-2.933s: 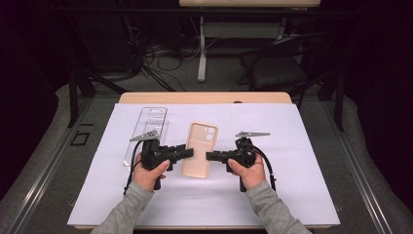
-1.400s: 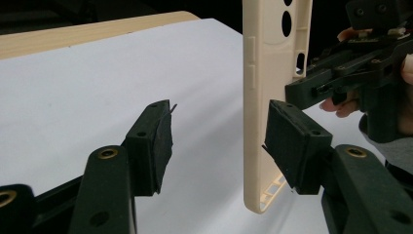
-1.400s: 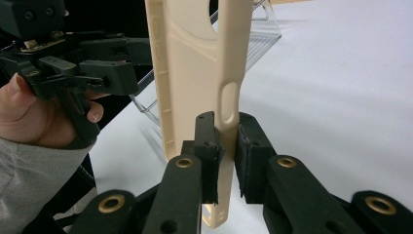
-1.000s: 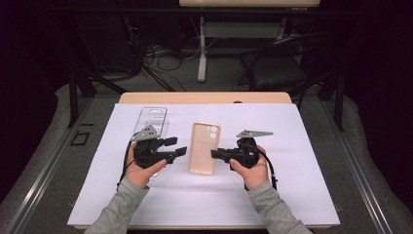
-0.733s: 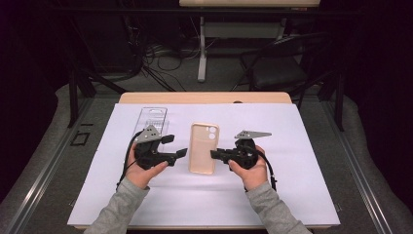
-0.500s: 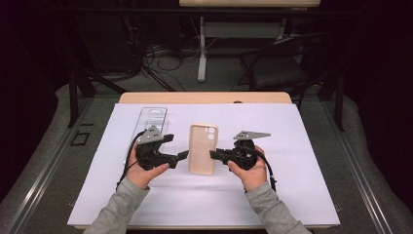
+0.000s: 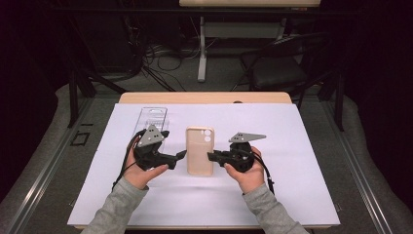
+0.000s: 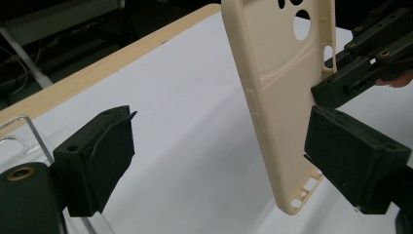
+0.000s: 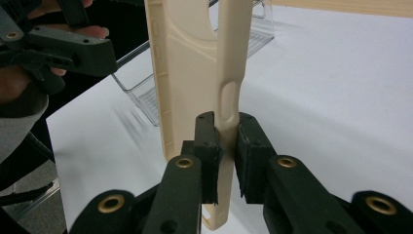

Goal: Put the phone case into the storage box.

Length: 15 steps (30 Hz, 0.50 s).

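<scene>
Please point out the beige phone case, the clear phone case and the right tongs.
beige phone case [image 7: 199,155], high view, middle of its back
clear phone case [image 7: 152,117], high view, upper part
right tongs [image 9: 227,146], right gripper view, midway between its fingertips

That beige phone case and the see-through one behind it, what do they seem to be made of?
The beige phone case looks like soft matte plastic or silicone: even colour, no glare, rounded moulded edges, though the pictures can't show whether it bends. The clear case looks like hard or rubbery transparent plastic: the white table cover shows through it and its rims catch light.
</scene>
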Motion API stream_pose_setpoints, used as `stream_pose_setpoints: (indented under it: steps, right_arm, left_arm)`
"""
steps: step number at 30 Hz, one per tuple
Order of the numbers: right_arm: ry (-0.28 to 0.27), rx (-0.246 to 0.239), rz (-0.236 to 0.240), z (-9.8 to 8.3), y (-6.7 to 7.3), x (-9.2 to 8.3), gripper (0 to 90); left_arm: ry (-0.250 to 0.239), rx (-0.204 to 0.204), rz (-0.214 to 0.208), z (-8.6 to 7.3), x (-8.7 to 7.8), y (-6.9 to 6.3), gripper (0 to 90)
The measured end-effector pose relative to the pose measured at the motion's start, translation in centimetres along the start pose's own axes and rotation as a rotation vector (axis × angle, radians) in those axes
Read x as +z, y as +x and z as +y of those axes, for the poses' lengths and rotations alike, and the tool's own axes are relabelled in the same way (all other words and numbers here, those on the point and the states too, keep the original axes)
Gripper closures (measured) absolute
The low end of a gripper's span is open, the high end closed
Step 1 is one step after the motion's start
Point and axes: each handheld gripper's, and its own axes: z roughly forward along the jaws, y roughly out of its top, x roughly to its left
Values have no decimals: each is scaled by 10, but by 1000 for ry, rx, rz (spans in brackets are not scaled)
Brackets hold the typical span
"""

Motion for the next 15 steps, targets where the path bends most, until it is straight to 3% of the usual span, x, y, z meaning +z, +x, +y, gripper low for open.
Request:
stream_pose_setpoints:
  steps: [3,15]
  right_arm:
    - [0,-9,-2,-1,2,1,812]
    - [14,-56,-4,-4,15,9,812]
  left_arm:
    - [6,29,29,2,-3,-1,87]
    - [-9,67,66,7,-10,-4,80]
